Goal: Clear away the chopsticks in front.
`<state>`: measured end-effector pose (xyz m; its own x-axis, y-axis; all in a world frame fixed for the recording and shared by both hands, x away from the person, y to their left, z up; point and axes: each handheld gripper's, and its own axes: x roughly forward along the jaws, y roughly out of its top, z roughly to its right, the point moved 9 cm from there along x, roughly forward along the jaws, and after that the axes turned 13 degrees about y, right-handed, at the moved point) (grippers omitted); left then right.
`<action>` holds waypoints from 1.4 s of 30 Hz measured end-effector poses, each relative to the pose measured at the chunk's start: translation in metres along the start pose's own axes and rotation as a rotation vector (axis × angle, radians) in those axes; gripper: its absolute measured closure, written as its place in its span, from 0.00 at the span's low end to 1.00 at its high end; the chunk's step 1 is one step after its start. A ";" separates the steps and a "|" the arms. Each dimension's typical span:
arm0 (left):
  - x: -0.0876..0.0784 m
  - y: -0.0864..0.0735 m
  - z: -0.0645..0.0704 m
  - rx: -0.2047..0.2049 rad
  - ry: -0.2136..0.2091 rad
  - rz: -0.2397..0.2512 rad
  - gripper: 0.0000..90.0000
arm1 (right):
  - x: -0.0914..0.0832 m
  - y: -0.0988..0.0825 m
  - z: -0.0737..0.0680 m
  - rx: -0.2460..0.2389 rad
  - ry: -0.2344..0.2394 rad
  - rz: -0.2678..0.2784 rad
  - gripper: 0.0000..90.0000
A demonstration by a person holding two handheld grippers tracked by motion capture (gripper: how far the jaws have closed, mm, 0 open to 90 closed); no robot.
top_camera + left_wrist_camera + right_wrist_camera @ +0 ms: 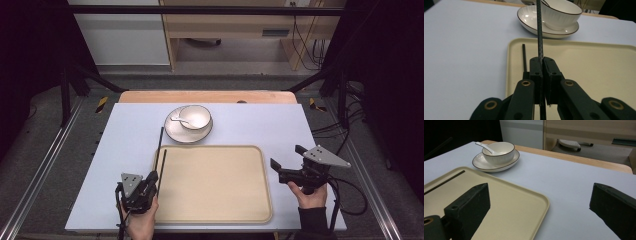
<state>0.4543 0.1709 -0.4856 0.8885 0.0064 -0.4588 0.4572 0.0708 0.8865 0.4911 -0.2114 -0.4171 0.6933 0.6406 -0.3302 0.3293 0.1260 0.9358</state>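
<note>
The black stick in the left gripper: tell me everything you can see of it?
The black stick is a thin, straight, dark rod, seemingly a chopstick with a finely textured surface. The left gripper is shut on its near end. It points away toward the plate and bowl. A second black stick lies on the tray's left edge beside it.

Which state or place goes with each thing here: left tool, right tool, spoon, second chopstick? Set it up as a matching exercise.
1 left tool
2 right tool
3 spoon
4 second chopstick

a in the bowl
b open, holding nothing
c lying on the tray
d shut on a chopstick

Pairs: 1-d, 2-b, 3-a, 4-c
</note>
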 end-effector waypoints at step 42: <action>0.015 -0.056 0.028 0.112 0.020 -0.177 0.94 | 0.001 0.000 -0.001 -0.004 0.001 -0.006 0.03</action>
<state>0.4432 0.1390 -0.5408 0.7937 0.0234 -0.6079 0.6083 -0.0384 0.7927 0.4912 -0.2104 -0.4173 0.6906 0.6406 -0.3357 0.3307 0.1331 0.9343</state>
